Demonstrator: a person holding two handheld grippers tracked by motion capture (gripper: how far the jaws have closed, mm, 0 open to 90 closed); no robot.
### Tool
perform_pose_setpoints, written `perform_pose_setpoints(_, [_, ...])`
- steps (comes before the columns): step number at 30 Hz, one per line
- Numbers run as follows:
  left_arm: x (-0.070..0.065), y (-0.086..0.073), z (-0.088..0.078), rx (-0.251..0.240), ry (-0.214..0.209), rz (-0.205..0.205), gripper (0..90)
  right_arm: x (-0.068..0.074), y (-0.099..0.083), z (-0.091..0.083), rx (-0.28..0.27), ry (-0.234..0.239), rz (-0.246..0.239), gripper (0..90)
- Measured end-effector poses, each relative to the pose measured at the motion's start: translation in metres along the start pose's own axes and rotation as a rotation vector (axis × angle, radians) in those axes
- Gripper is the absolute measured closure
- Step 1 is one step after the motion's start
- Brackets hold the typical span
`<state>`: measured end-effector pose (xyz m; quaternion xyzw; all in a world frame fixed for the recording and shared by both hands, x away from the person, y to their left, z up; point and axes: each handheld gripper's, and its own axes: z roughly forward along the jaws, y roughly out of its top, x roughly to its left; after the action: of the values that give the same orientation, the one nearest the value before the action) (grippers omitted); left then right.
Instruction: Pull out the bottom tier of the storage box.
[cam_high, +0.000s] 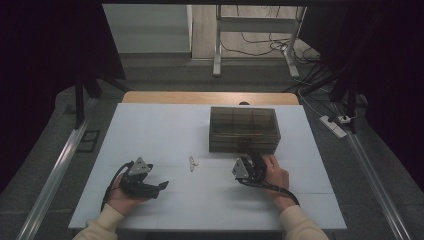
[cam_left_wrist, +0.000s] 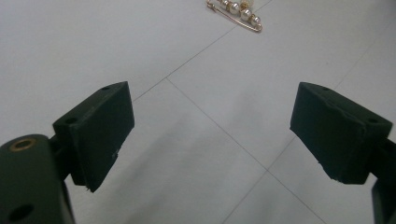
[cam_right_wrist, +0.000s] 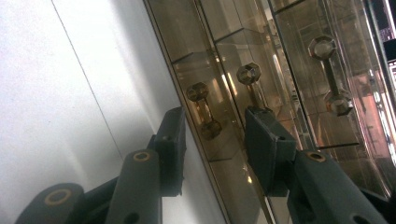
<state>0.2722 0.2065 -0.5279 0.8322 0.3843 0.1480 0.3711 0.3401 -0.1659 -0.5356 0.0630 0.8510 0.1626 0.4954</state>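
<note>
Here, seen from above, I have both hands resting low on the white table top (cam_high: 165, 130), each where its next job begins. My right gripper (cam_high: 248, 159) is brought up to the front wall of the smoky brown transparent drawer box (cam_high: 243, 129), which stands toward the far right of the table. In the right gripper view its two black jaws bracket the lowest small gold dumbbell-shaped drawer handle (cam_right_wrist: 204, 110): one pad on the table side, one over the drawer face, with gaps still visible on either side of the handle. The jaws are therefore partly closed but not yet pressing; I judge this placement to be for pinching the handle and drawing the bottom drawer out. Two further gold handles (cam_right_wrist: 247, 79) sit on the drawers above it.

My left gripper (cam_high: 159, 186) lies on its side near the front left, jaws spread wide with nothing between them. It points toward the gold pin set with pearl beads (cam_left_wrist: 236, 12), which lies flat on the table well ahead of the pads, between the two hands. I read this as waiting, ready to collect the pin once a drawer is open.
</note>
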Motion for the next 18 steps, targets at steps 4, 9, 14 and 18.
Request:
perform_pose_setpoints(4, [-0.0003,0.0000,0.0000,0.001,0.004,0.003,12.7,0.0008,0.0003,0.0009,0.000,-0.001,-0.003,58.9])
perform_pose_setpoints(9, [-0.0006,0.0000,0.0002,0.002,0.005,0.005,12.7,0.0010,0.0002,0.0017,0.000,-0.001,-0.005,59.6])
perform_pose_setpoints(14, [-0.0007,0.0001,0.0002,0.002,0.006,0.005,12.7,0.0014,0.0002,0.0026,0.006,0.001,-0.011,59.9])
perform_pose_setpoints(18, [-0.0004,0.0001,-0.0002,-0.001,0.005,0.003,12.7,0.0020,0.0005,0.0033,0.008,-0.006,-0.016,60.3])
